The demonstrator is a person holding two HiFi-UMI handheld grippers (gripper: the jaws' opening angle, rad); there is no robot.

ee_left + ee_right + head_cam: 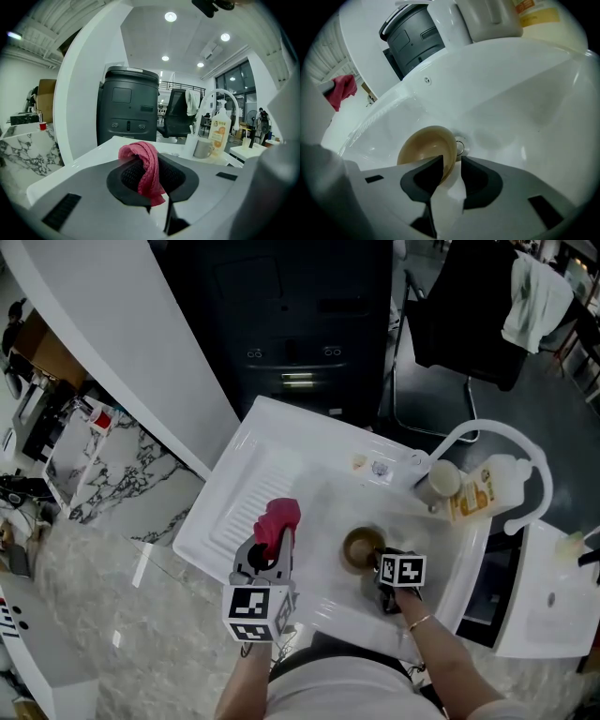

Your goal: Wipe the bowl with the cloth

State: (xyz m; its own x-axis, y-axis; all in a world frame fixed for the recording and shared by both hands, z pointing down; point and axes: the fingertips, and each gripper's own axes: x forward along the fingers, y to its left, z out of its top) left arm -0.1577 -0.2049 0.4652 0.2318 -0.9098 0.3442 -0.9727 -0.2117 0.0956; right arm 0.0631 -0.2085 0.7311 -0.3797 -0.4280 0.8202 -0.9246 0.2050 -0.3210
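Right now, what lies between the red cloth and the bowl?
Only bare white sink surface lies between the red cloth and the bowl, as the head view shows.

**Sink surroundings**

A sink [253,484] is seen under the right gripper [451,161]. Ahead of it, a metal cup [441,479] and an orange-labelled bottle [483,486] are set beside a faucet [492,427]. A black bin [291,324] is seen beyond the left gripper [151,173].
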